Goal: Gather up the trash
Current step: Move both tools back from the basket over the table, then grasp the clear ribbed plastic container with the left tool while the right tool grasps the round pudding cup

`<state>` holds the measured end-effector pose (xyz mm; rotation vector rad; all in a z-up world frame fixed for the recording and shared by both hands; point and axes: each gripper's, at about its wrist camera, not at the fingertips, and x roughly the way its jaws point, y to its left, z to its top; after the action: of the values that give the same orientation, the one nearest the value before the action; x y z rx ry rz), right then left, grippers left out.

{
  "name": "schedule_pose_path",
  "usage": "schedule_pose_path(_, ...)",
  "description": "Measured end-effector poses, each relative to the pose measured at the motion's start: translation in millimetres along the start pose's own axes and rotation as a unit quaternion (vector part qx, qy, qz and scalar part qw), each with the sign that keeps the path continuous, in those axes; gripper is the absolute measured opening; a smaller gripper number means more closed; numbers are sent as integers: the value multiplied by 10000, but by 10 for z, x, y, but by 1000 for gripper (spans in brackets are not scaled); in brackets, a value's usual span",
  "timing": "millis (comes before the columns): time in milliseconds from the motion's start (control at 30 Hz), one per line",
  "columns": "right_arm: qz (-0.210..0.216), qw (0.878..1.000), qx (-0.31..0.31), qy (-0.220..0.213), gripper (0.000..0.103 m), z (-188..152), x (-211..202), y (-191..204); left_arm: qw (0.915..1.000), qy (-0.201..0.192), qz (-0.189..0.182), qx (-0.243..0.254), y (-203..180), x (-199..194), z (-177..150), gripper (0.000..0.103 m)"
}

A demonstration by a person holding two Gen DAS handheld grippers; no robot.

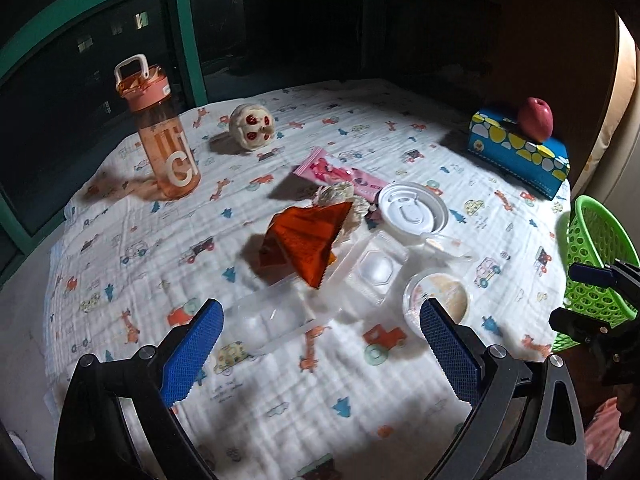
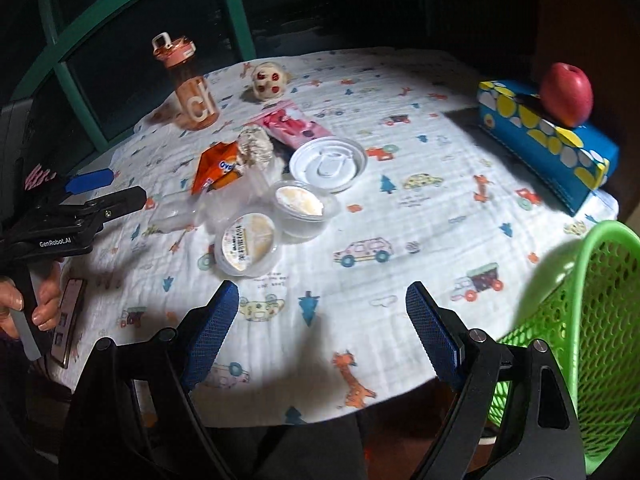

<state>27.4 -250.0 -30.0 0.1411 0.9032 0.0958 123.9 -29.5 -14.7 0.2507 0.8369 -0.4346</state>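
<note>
While hovering above the surface (image 1: 280, 420) with jaws spread wide, left hand-held gripper (image 1: 322, 322) grasps nothing, just over clear plastic tray (image 1: 268, 320). Right hand-held gripper (image 2: 322, 304) also released, near green mesh basket (image 2: 580, 340). Trash clustered mid-cloth: orange wrapper (image 1: 306, 240), pink wrapper (image 1: 340, 174), white lid (image 1: 412, 208), pudding cups (image 2: 246, 248).
</note>
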Motion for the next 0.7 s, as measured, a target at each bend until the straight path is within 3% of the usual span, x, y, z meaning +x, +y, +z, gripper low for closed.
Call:
schedule_pose_path(400, 188, 9986, -244, 438, 85, 158, 648, 426, 9978, 494, -232, 368, 358, 307, -238, 96)
schedule_pose_path(700, 81, 9972, -310, 676, 83, 251, 969, 508, 9915, 690, -380, 1037, 380, 620, -174, 96)
